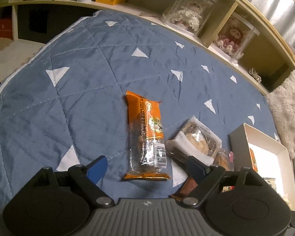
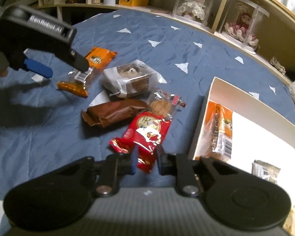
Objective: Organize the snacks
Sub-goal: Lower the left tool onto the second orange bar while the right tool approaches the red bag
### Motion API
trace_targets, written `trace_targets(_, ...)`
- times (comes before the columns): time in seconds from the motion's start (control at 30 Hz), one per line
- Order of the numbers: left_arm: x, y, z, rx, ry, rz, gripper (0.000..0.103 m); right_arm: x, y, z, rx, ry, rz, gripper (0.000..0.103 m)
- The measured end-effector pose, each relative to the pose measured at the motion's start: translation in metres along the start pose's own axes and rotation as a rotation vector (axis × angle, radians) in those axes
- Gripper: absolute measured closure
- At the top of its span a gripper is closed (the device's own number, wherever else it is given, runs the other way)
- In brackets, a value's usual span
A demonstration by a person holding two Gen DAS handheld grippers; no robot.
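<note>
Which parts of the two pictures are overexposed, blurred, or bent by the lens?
Right wrist view: the white box floor is blown out to white, and the left hand-held gripper looks motion-blurred. Left wrist view: the shelf edge curves from fisheye distortion; the orange packet is fairly sharp.

My right gripper (image 2: 145, 162) closes its fingers on the lower end of the red snack packet (image 2: 147, 135). Beyond it on the blue quilt (image 2: 49, 133) lie a brown packet (image 2: 114, 114), a cookie packet (image 2: 163, 104) and a wrapped cake (image 2: 129, 78). The white box (image 2: 208, 106) at right holds an orange packet (image 2: 220, 129). My left gripper (image 2: 59, 66) hangs spread above another orange packet (image 2: 86, 70).
</note>
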State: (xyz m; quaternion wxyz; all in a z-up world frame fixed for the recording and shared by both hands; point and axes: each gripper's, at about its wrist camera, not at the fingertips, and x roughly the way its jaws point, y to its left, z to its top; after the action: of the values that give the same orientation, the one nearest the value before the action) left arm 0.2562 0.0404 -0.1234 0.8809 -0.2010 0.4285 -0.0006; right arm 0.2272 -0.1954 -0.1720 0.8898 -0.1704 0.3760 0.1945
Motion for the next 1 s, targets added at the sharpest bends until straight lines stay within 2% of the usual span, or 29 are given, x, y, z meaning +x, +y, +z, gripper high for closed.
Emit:
trace_targets(0.1,0.004,-0.001,0.000,0.010,0.002,0.002,0.016,-0.005,-0.001,0.000,0.015,0.012,0.024,0.098)
trace_targets(0.23,0.010,-0.006,-0.001,0.036,0.004,0.009,0.016,-0.014,0.001,-0.003,0.037,0.021,0.043,0.099)
trace_targets(0.33,0.017,-0.014,-0.002,0.081,0.008,0.027,0.016,-0.016,-0.008,-0.004,0.157,-0.005,0.080,0.096)
trace_targets(0.4,0.021,-0.019,-0.004,0.119,0.012,0.040,0.016,-0.013,-0.016,-0.002,0.246,-0.016,0.102,0.090)
trace_targets(0.47,0.025,-0.024,-0.006,0.161,0.014,0.057,0.016,-0.008,-0.021,0.000,0.293,-0.024,0.101,0.088)
trace_targets(0.53,0.028,-0.027,-0.008,0.194,0.015,0.071,0.016,-0.002,-0.023,0.002,0.319,-0.022,0.099,0.080)
trace_targets(0.67,0.032,-0.031,-0.009,0.227,-0.002,0.096,0.016,0.005,-0.025,0.007,0.363,-0.031,0.115,0.047)
trace_targets(0.73,0.034,-0.033,-0.010,0.252,-0.003,0.112,0.017,0.009,-0.023,0.010,0.361,-0.030,0.109,0.045)
trace_targets(0.8,0.036,-0.035,-0.010,0.282,-0.004,0.137,0.023,0.015,-0.021,0.013,0.349,-0.035,0.096,0.042)
trace_targets(0.87,0.037,-0.034,-0.010,0.297,-0.004,0.149,0.026,0.018,-0.017,0.015,0.324,-0.043,0.075,0.042)
trace_targets(1.0,0.035,-0.030,-0.006,0.285,0.003,0.153,0.036,0.020,-0.013,0.013,0.277,-0.054,0.026,0.045)
